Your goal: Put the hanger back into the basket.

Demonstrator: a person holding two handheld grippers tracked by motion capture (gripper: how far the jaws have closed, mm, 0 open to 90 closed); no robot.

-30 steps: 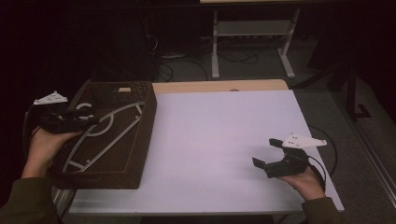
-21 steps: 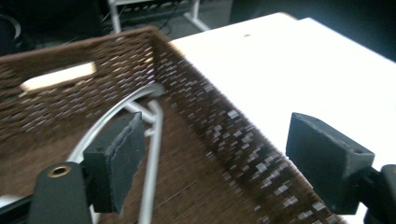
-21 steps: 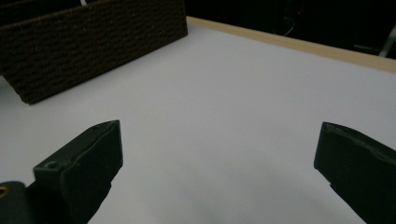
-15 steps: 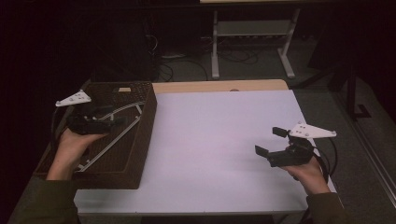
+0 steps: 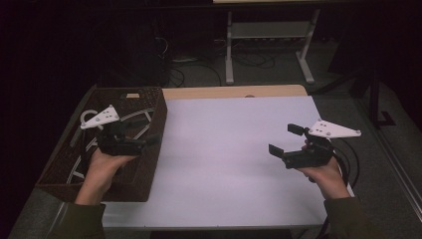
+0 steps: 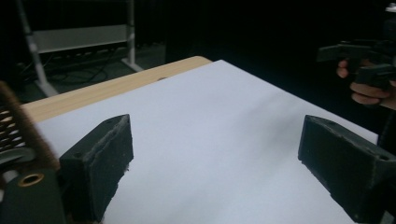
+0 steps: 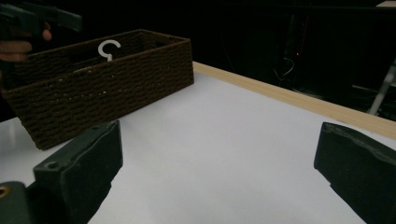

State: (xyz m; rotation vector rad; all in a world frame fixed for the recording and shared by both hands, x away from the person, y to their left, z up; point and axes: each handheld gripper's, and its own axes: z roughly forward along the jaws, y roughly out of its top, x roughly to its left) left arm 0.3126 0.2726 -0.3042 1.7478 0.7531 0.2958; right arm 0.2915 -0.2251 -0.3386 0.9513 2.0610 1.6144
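Jaws of the left hand-held gripper [image 5: 149,141] have just been opening and hold nothing, above the brown woven basket [image 5: 149,172] at the counter's [image 5: 229,149] left edge, white wire hangers [image 5: 89,117] inside. Right hand-held gripper [image 5: 283,140] hovers released near the right edge. Likely release finished; next, fetch another item.

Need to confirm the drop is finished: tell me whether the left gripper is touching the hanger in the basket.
Apart. The left gripper view shows the left gripper with its jaws wide over the white table, nothing between them; the hanger lies in the basket.

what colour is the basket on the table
Dark brown woven basket, clearest in the right gripper view.
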